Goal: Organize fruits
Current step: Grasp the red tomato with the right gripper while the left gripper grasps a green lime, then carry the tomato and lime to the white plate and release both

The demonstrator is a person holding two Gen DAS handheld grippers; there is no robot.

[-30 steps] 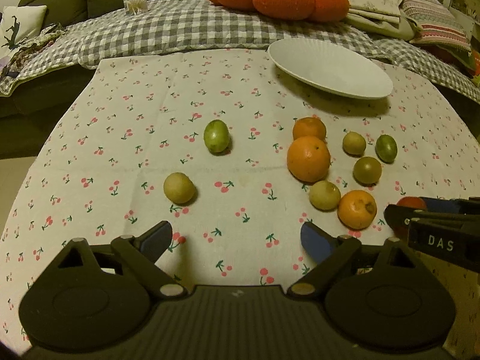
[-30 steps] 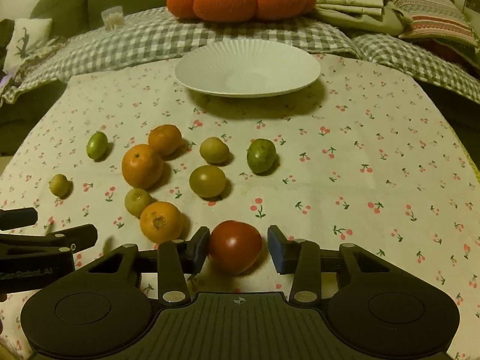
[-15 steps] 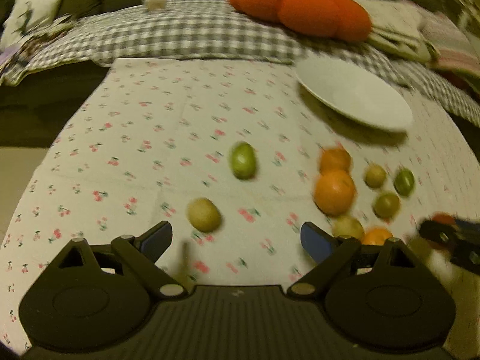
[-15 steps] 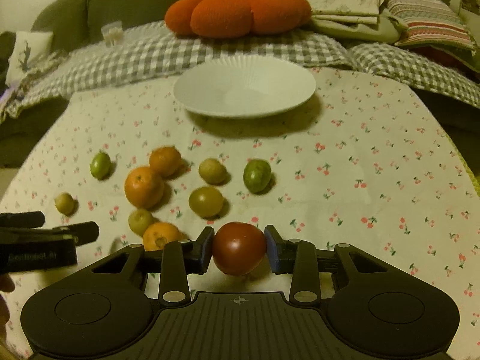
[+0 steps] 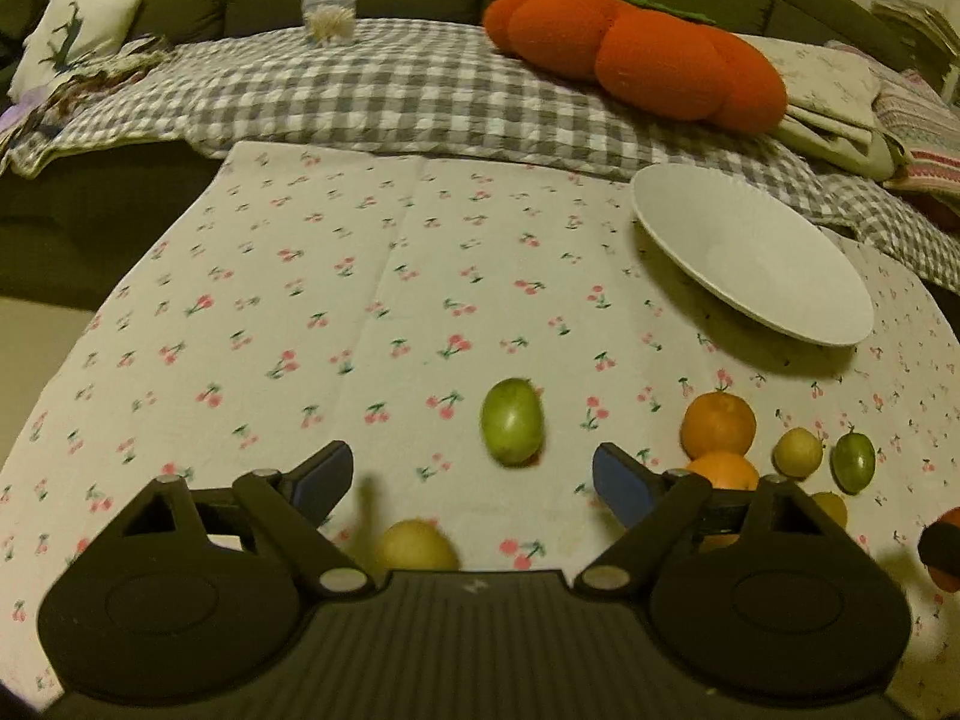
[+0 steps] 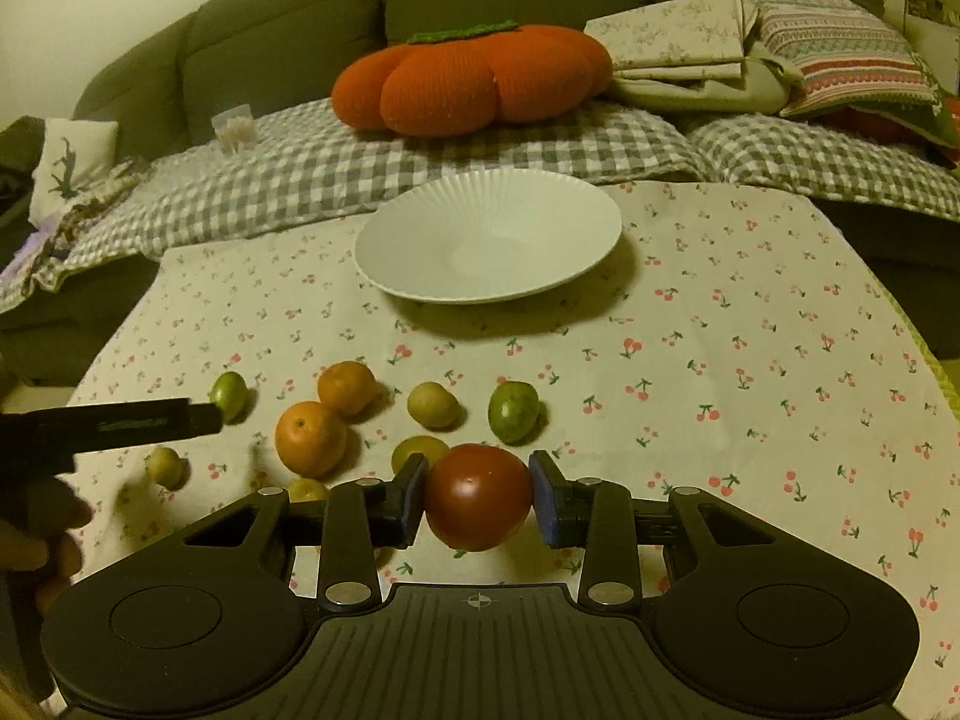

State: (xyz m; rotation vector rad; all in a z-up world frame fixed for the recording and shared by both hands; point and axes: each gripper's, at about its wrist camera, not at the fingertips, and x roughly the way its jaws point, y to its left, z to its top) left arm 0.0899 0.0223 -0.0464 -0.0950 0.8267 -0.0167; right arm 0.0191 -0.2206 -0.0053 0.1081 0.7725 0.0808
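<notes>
A tabletop (image 6: pixel 750 324) covered by a pale cloth printed with small red cherries stands against an olive sofa (image 6: pixel 300 30); a grey checked blanket (image 6: pixel 336 168), an orange pumpkin-shaped cushion (image 6: pixel 474 78) and folded linens (image 6: pixel 678 54) lie along the sofa seat at the far side. A white ribbed plate (image 6: pixel 420 276) sits on the far half of the cloth with nothing on it.

The right gripper (image 6: pixel 478 498) has its blue-padded fingers (image 6: pixel 543 498) clenched on a red tomato (image 6: pixel 478 495), held above the near edge of the cloth; the tomato is nearly round, slightly wider than tall, with its small scar facing the camera. Beyond it lie two oranges (image 6: pixel 310 438), several yellowish fruits (image 6: pixel 432 405) and a green fruit (image 6: pixel 513 411), well apart from the plate.

The left gripper (image 5: pixel 471 480) has its fingers (image 5: pixel 321 474) released and spread wide, holding nothing. Only this view shows an oval green fruit (image 5: pixel 512 429) between the fingertips and farther away, long axis running near to far, and a yellow fruit (image 5: pixel 414 546) close against the gripper body. Only the right-wrist view shows the plate's full outline.
</notes>
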